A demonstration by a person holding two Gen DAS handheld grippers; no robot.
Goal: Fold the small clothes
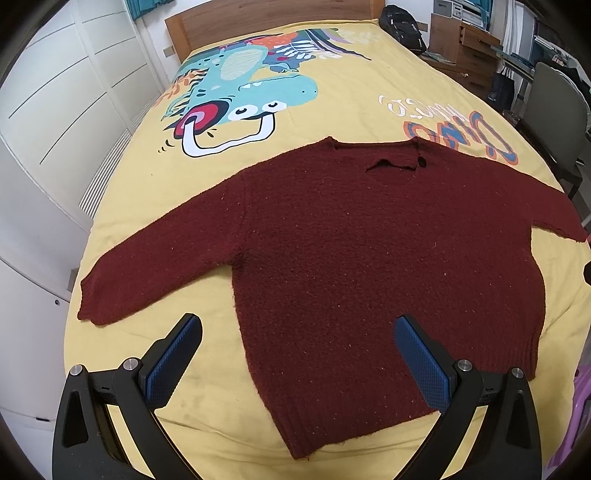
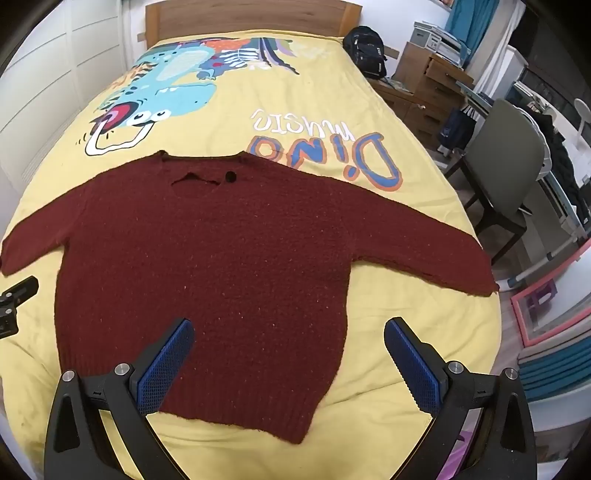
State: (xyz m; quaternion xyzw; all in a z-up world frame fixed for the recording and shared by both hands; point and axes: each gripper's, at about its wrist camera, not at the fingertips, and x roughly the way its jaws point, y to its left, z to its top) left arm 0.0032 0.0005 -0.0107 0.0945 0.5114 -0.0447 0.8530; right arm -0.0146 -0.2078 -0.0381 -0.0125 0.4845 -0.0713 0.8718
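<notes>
A dark red knitted sweater [image 1: 351,258] lies flat on the yellow bed cover, sleeves spread to both sides, collar toward the headboard, hem toward me. It also shows in the right wrist view [image 2: 221,266]. My left gripper [image 1: 299,332] is open and empty, hovering over the sweater's lower left hem corner. My right gripper [image 2: 290,336] is open and empty, hovering over the lower right hem area. The left gripper's tip shows in the right wrist view [image 2: 14,299] at the left edge, beside the sweater's left side.
The bed [image 1: 258,122] has a yellow cover with a dinosaur print and a wooden headboard [image 1: 266,22]. White wardrobes [image 1: 55,110] stand left. A black backpack [image 2: 365,48], wooden drawers [image 2: 432,81] and a grey chair [image 2: 506,162] stand right of the bed.
</notes>
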